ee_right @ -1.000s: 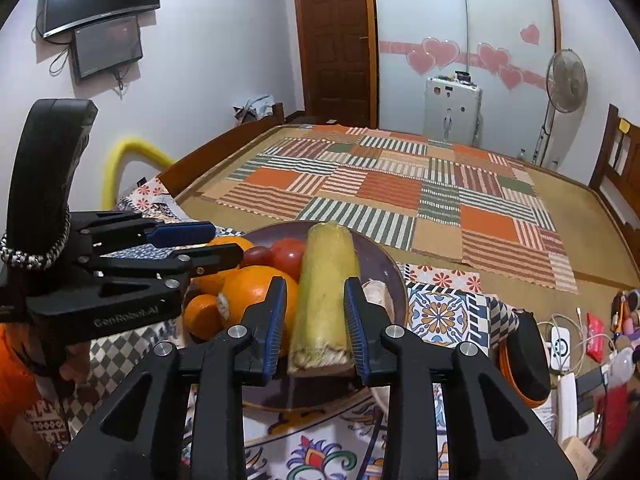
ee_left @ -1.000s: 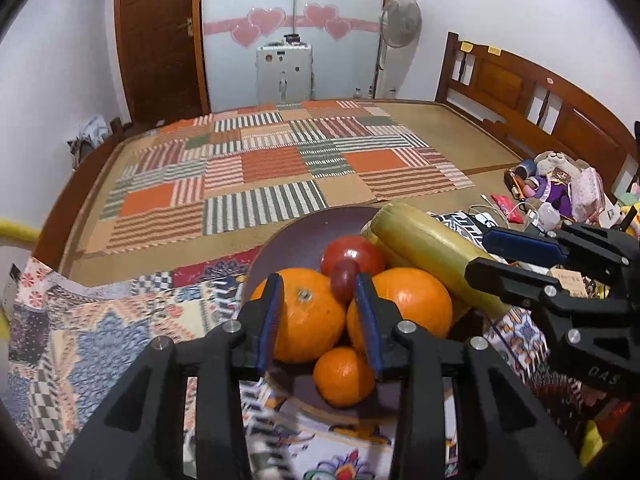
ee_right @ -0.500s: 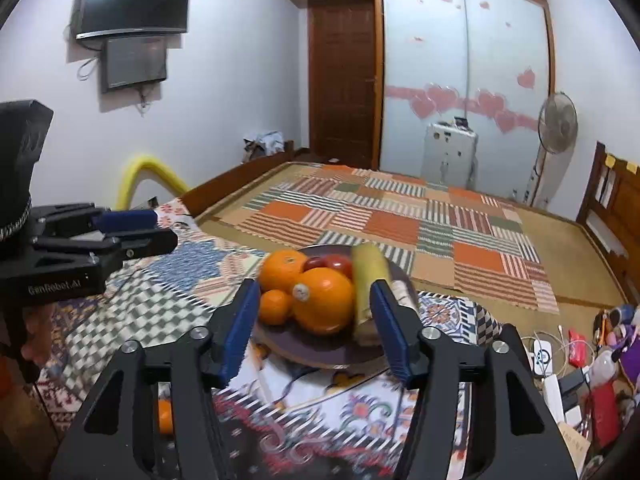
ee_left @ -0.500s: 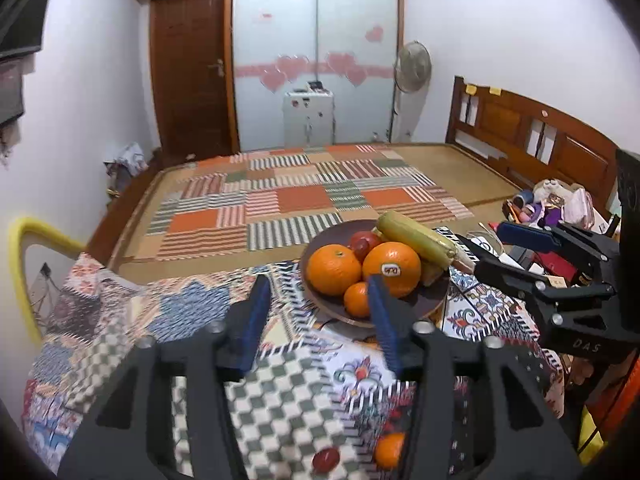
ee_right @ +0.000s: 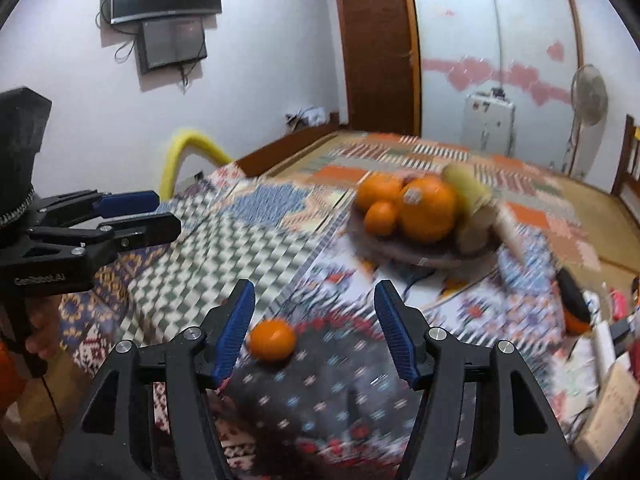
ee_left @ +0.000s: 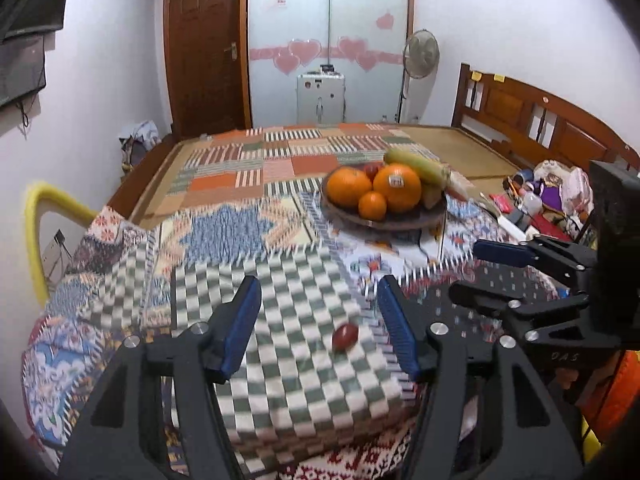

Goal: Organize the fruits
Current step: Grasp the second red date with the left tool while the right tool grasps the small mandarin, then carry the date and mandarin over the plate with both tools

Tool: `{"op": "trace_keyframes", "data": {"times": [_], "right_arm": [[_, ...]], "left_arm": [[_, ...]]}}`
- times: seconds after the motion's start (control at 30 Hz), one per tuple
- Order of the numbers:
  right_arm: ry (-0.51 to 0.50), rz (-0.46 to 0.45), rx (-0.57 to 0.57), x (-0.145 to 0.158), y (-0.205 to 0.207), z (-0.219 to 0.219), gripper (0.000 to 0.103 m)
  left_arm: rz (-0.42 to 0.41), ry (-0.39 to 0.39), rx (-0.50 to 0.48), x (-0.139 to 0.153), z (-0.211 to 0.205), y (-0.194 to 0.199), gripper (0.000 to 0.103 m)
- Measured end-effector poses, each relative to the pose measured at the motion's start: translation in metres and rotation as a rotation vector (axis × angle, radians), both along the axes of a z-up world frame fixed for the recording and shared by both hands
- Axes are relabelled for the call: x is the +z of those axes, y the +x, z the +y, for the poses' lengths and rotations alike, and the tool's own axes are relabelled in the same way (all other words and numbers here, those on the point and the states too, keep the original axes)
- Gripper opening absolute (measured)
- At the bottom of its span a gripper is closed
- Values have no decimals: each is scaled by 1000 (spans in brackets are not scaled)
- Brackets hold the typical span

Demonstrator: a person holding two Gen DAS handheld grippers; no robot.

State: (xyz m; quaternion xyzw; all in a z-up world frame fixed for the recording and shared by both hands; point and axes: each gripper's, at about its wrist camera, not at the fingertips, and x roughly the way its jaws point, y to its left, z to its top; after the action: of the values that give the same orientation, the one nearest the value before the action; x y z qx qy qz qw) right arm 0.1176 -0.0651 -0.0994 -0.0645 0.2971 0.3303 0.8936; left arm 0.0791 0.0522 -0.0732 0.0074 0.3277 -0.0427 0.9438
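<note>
A dark plate (ee_left: 384,222) holds two big oranges (ee_left: 398,186), a small orange, red fruit and a yellow-green corn cob (ee_left: 420,166); it also shows in the right wrist view (ee_right: 432,258). My left gripper (ee_left: 320,320) is open and empty, with a small red fruit (ee_left: 345,336) on the checked cloth between its fingers. My right gripper (ee_right: 314,332) is open and empty, with a loose orange (ee_right: 272,339) on the dark cloth near its left finger. Each gripper shows in the other's view, the right one (ee_left: 492,272) and the left one (ee_right: 136,214).
The patchwork cloth (ee_left: 224,236) covers the table in front of a bed with a striped mat (ee_left: 304,152). Clutter of toys and cables (ee_left: 548,200) lies at the right. A yellow tube (ee_left: 34,236) curves at the left edge.
Both grippers have pulled back from the plate toward the near table edge and opened wider. The loose red fruit and loose orange have come into view between the fingers.
</note>
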Motion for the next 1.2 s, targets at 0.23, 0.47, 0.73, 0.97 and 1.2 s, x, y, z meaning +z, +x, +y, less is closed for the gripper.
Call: {"op": "trace_keyframes", "data": {"times": [0.23,0.47,0.73,0.97,1.2], "right_arm": [[-43,68,38,-32,-9,21,59],[-58,104,52,-45,-3,30,35],[-28,64,23,-38,-6,14,32],[-3,38,-39,-26,0,-13,32],[17,41,-81,-24,8,-33,32]], "left_arm": [[55,-18,-5,-29,2,-9,60],[112,-43,0,-55,2,-4,57],[155,-53,-31,-71,-11,12,43],[177,-54,-24,-81,-19,33,36],[174,-58,-6,-83,-19,42,21]]}}
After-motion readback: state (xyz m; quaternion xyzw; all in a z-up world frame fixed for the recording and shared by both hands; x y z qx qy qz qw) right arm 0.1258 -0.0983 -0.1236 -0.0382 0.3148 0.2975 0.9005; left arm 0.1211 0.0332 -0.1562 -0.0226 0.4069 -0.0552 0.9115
